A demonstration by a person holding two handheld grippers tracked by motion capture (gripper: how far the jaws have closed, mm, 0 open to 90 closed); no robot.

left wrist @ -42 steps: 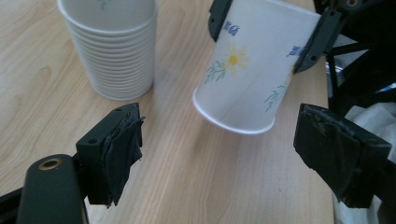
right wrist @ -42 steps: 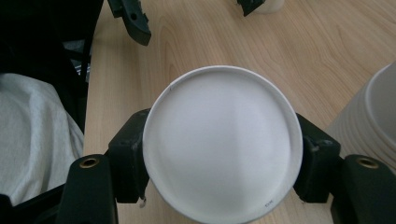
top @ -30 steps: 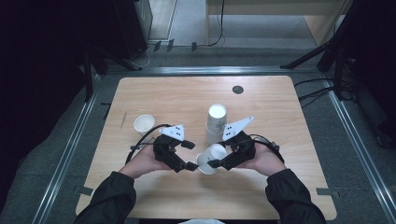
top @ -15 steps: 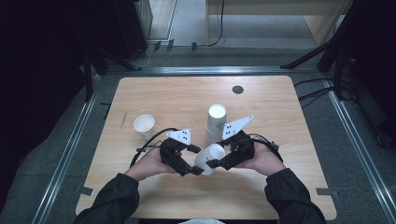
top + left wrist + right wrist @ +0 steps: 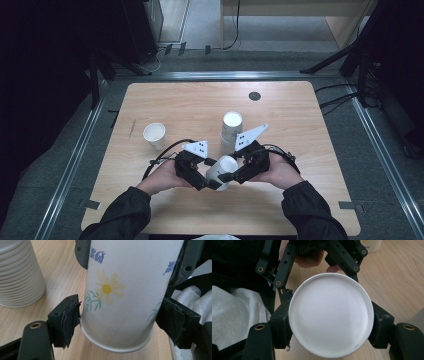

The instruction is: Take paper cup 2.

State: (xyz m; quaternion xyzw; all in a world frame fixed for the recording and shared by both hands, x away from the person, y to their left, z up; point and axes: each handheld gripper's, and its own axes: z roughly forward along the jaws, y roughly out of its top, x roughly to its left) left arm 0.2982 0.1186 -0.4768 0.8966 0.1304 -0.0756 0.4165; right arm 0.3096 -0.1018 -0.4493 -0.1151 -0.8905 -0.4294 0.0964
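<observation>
With your right gripper [image 5: 231, 176] clamped on the cup [image 5: 221, 170] just in front of the stack [image 5: 231, 131], let the left gripper [image 5: 209, 176], jaws just closing around its base, pinch squarely, without crushing it.

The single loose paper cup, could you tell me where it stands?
In the high view the loose cup stands upright on the table's left half, left of the cup stack.

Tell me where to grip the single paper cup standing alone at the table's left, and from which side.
Grip the lone cup across its side wall just under the rim, coming level from the person's side. It stands upright, mouth up, tapering downward, with bare table around it.
</observation>
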